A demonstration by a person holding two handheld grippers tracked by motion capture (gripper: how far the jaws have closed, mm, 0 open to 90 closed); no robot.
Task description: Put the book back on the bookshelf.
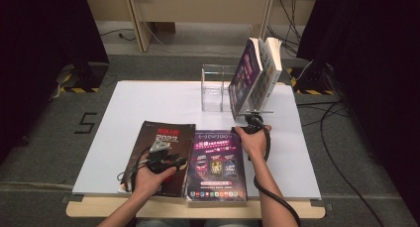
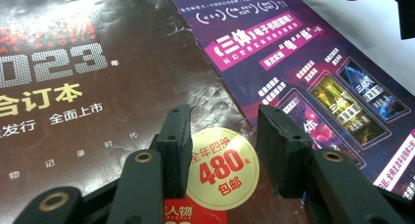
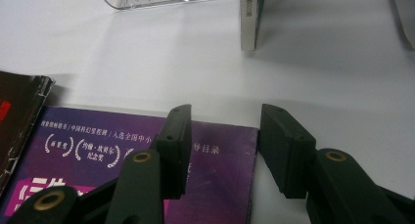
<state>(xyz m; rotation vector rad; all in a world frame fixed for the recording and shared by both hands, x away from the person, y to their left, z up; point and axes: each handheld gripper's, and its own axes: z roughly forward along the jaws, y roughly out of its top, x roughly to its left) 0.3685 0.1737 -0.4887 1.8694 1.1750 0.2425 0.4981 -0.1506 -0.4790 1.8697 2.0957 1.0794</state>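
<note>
The purple book (image 1: 216,165) lay flat at the near edge of the table (image 1: 148,100), the brown book (image 1: 161,155) touching its left side. The right tool (image 3: 222,150) hung open astride its far right corner, seemingly to grip it; the left tool (image 2: 222,150) hovered open over the brown book. Beyond, leaning books (image 1: 255,76) rested against a clear stand (image 1: 215,88), well apart.

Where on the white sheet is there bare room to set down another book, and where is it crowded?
Free: the left strip beside the dark magazine, and the right strip beyond the purple magazine. Crowded: the back right, with the clear holder and leaning books, and the near centre.
</note>
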